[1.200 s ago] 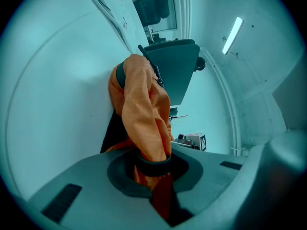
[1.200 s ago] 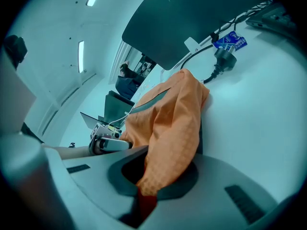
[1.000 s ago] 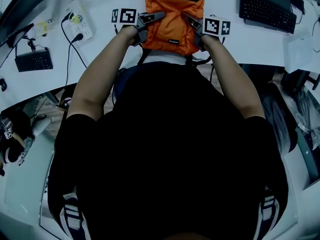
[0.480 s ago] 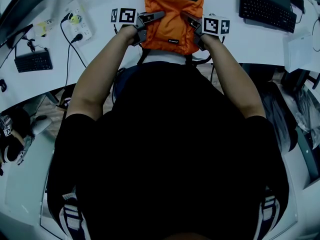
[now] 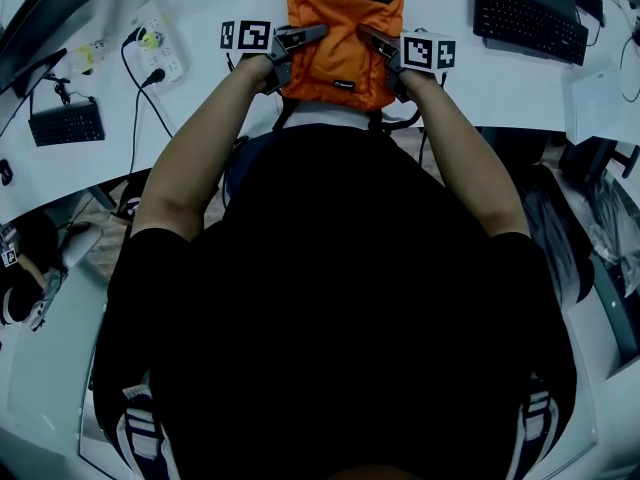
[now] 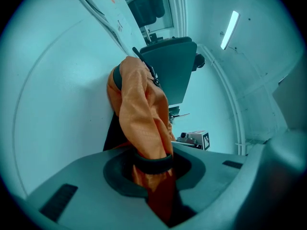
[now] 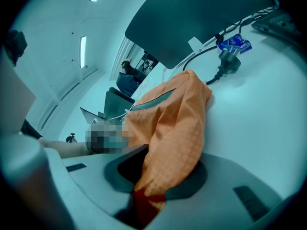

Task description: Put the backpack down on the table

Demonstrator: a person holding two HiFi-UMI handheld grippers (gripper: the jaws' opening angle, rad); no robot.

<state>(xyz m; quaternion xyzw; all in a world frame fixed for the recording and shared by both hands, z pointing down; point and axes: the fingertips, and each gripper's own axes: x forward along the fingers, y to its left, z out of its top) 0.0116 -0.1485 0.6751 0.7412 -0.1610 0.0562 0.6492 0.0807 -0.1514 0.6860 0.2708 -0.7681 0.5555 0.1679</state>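
Head view: steeply down over counter (image 5: 520,88). Gripper views: close along jaws, from opposite sides; all share backpack (image 5: 345,38).

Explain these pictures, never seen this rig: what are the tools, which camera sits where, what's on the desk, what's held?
There is no robot here: a person holds a hand-held claw in each hand. The top-down picture comes from a camera on the person's head, looking steeply down. The other two come from cameras riding on each claw, looking along its jaws. On the white table lie an orange backpack, a black keyboard and a power strip. The left claw and right claw each pinch orange fabric at the backpack's sides. Their jaws have just been opening slightly, with fabric between them.
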